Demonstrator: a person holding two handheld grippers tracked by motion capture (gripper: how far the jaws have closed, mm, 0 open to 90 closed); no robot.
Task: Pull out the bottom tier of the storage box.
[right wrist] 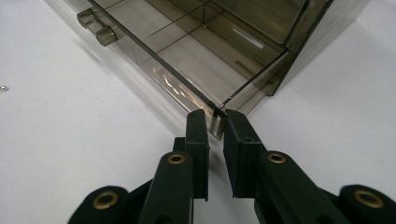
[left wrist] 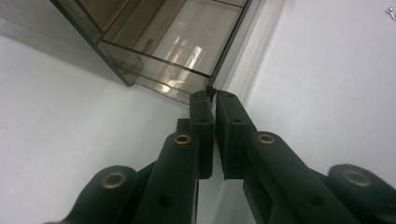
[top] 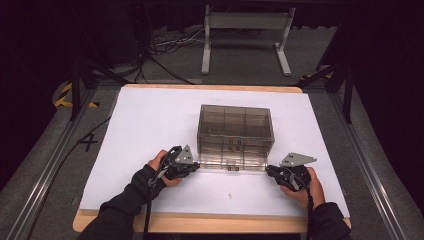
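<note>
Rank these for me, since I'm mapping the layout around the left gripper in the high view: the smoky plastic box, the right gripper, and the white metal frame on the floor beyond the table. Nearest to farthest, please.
From the left gripper:
1. Smoky plastic box, right at its jaws, mid-table.
2. Right gripper, across the box's near edge.
3. White metal frame, on the floor past the table's far edge.

we see a compartmented box (top: 235, 136) standing near the middle of the table (top: 150, 120), its lid panel (top: 231, 168) folded down on the near side. our left tongs (top: 196, 165) close on that panel's left corner, our right tongs (top: 269, 170) on its right corner. behind the table stands a frame (top: 246, 37) on the floor.
</note>
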